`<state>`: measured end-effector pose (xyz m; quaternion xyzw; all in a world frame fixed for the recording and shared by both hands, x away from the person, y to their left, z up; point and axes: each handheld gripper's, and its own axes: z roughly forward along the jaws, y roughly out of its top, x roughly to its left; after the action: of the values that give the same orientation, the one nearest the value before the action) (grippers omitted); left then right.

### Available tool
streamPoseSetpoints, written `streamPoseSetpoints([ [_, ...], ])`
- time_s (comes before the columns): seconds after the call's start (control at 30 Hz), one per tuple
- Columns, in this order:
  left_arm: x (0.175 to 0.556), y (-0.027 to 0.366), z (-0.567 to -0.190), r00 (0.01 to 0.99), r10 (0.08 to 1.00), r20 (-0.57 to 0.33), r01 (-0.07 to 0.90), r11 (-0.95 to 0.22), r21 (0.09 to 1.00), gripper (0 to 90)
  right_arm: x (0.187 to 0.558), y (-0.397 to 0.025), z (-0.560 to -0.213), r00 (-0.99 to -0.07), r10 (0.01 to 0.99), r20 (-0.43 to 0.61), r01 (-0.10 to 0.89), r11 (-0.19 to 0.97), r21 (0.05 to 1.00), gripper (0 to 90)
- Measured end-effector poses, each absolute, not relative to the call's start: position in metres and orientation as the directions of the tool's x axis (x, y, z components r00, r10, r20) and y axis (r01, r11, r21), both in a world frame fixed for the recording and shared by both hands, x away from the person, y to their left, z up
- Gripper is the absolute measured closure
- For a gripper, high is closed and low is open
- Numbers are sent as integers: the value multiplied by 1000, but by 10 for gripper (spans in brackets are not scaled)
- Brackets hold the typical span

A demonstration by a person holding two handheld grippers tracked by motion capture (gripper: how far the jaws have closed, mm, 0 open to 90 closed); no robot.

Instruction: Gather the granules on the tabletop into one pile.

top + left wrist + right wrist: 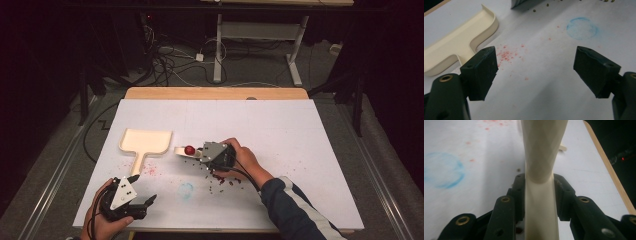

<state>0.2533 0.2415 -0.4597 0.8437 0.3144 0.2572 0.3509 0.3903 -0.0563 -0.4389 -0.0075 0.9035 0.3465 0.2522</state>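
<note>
The right claw (207,153) is clenched on the handle of a cream scoop (539,157), which it holds roughly level just above the worktop (300,140), likely so the red ball (189,149) resting in the scoop's bowl does not roll off. The ball sits at the scoop's nine o'clock end, near the centre of the worktop. A cream dustpan (145,142) lies flat toward nine o'clock from the ball, close by, its open mouth looking ready to receive it. The left claw (142,192) rests released at the seven o'clock corner, jaws wide apart, holding nothing. Dark crumbs (225,181) lie scattered beneath the right hand (245,157).
</note>
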Motion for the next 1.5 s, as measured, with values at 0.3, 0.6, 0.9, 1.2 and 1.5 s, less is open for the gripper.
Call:
streamPoseSetpoints([
  [0.3, 253, 239, -461, 671, 708, 221, 356, -569, 741, 188, 371, -97, -438, -895, 73, -441, -254, 729, 636, 675],
  [0.6, 255, 240, -461, 672, 706, 223, 361, -575, 735, 187, 385, -109, -413, -852, 274, -446, -165, 668, 726, 680],
  [0.9, 253, 243, -457, 656, 718, 231, 347, -559, 753, 188, 350, -99, -374, -894, 442, -72, 161, 468, 869, 680],
  [1.2, 253, 243, -455, 663, 711, 237, 335, -564, 755, 188, 343, -54, -410, -851, 468, 237, 449, 416, 791, 680],
  [1.5, 252, 241, -456, 683, 691, 237, 330, -581, 744, 188, 370, -58, -436, -720, 636, 278, 581, 334, 742, 679],
])
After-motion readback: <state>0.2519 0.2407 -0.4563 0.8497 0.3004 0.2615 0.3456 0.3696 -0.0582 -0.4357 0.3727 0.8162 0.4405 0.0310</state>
